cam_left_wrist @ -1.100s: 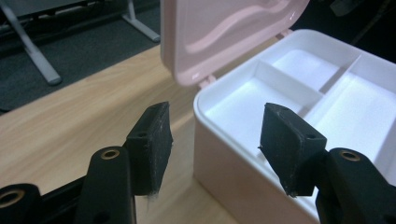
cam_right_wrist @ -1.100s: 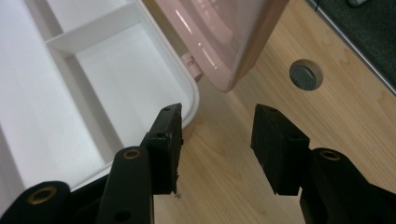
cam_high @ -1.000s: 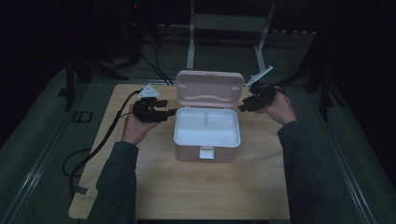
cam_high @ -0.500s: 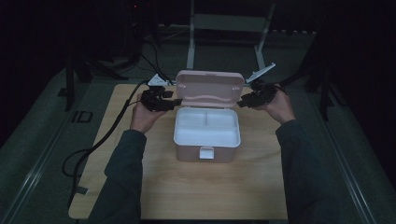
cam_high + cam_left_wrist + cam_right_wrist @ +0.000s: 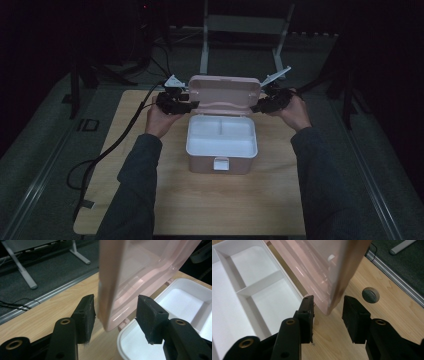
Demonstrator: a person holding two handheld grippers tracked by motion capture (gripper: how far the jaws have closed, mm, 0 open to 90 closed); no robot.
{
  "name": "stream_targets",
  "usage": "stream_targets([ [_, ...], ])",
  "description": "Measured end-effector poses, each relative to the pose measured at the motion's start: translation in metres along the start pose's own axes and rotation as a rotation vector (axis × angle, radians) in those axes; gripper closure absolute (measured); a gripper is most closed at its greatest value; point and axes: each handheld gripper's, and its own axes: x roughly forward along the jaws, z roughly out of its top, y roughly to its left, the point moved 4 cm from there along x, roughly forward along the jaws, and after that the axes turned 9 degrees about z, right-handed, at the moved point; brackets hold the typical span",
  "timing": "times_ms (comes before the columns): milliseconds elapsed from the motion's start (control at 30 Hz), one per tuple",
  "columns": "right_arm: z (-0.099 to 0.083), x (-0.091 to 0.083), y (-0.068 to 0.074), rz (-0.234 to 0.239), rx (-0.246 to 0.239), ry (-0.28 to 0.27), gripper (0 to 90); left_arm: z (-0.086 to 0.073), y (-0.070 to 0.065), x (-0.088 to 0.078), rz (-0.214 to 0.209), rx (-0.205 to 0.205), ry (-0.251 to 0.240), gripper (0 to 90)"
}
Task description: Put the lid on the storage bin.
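Lid (image 5: 224, 94): pink, hinged at the back of the box, standing upright in the upper middle of the high view; both of its side edges sit between gripper jaws.
Box (image 5: 221, 160): pink base with a latch tab (image 5: 218, 162) at its front, in the middle of the wooden table (image 5: 150, 200); a white divided tray (image 5: 220, 135) lies open inside.
Left gripper (image 5: 116, 317): at the lid's left edge. Its jaws have just been closing; the lid edge stands between the pads, a gap showing on each side, so not yet clamped.
Right gripper (image 5: 328, 315): at the lid's right edge, jaws parted around it, pads apart from the plastic.
Step in hand: probably taking hold of the lid at both ends.
Next move: likely needs both pairs of pads to press evenly on the edges, then swing the lid forward and down over the tray, keeping the two hands level so the hinge does not twist.
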Motion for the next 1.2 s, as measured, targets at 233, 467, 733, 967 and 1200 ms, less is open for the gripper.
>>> stream_targets([
  [233, 0.0, 0.002, 0.001, -0.007, -0.012, 0.02, 61.9, 0.001, -0.002, 0.0, -0.011, -0.011, -0.009, 49.1],
  [467, 0.0, -0.002, 0.002, -0.003, -0.017, -0.003, 61.7, 0.001, -0.003, -0.004, -0.023, -0.007, -0.007, 48.4],
  [733, 0.0, -0.002, 0.005, 0.0, -0.027, 0.003, 61.5, 0.0, -0.006, -0.009, -0.026, 0.006, -0.008, 48.4],
  [967, -0.006, -0.004, 0.009, 0.014, -0.043, 0.01, 62.1, -0.002, -0.007, -0.014, -0.04, 0.003, -0.021, 48.5],
  [1200, -0.007, -0.005, 0.011, 0.021, -0.051, 0.008, 61.8, -0.004, -0.009, -0.019, -0.047, 0.012, -0.025, 48.3],
])
